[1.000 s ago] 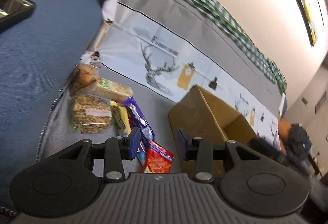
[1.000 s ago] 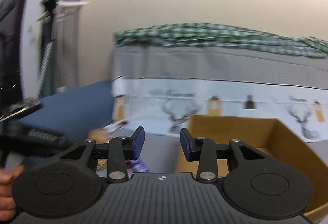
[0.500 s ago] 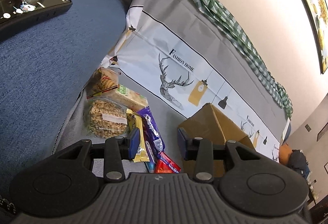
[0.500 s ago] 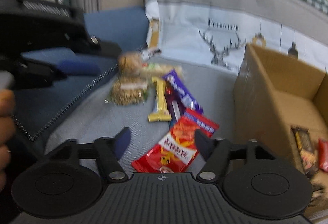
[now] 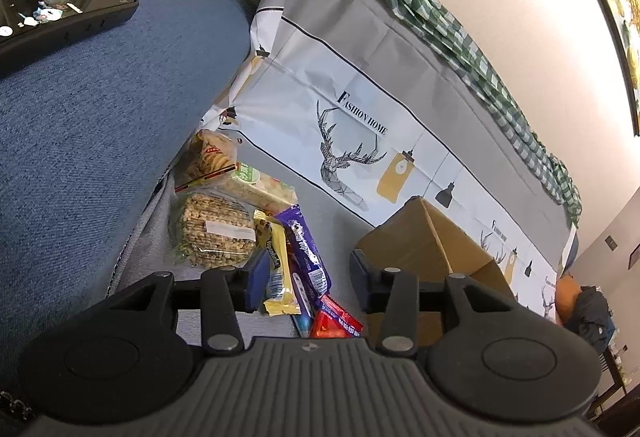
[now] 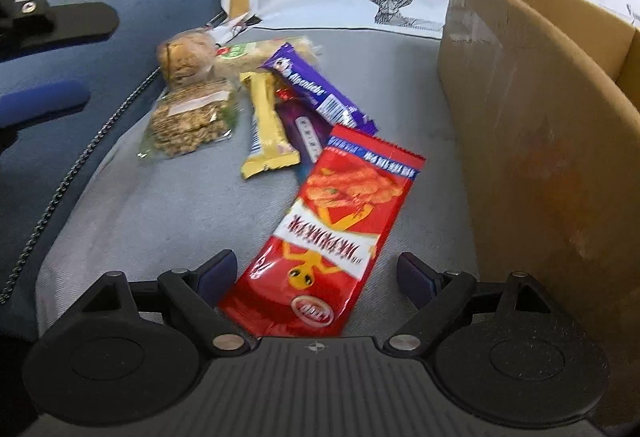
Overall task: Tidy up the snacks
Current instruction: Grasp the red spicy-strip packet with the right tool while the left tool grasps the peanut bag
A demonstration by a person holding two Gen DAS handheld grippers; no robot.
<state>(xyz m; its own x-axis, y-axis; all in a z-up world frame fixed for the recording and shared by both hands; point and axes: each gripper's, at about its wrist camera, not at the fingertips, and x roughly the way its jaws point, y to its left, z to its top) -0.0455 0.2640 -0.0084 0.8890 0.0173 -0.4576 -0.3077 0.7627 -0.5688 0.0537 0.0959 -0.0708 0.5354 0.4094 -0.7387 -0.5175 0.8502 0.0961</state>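
Note:
Several snack packs lie on a grey seat cover. A red snack pack [image 6: 336, 229] lies nearest, its near end between the fingers of my open right gripper [image 6: 316, 277], which is low over it. Behind it lie a yellow bar [image 6: 266, 125], a purple bar [image 6: 316, 89], a dark purple pack [image 6: 304, 133] and a clear bag of grain crackers [image 6: 188, 121]. A cardboard box [image 6: 532, 117] stands to the right. My left gripper [image 5: 306, 273] is open and empty, above the same pile [image 5: 296, 249].
A blue cushion [image 5: 88, 109] rises on the left, with a phone [image 5: 52, 1] on it. A white deer-print cover [image 5: 360, 125] hangs over the backrest behind. The left gripper's fingers [image 6: 44, 101] show at the left of the right wrist view.
My right gripper has dropped toward the seat and opened wider; the red pack now sits between its fingers. The left gripper has shifted back and left a little.

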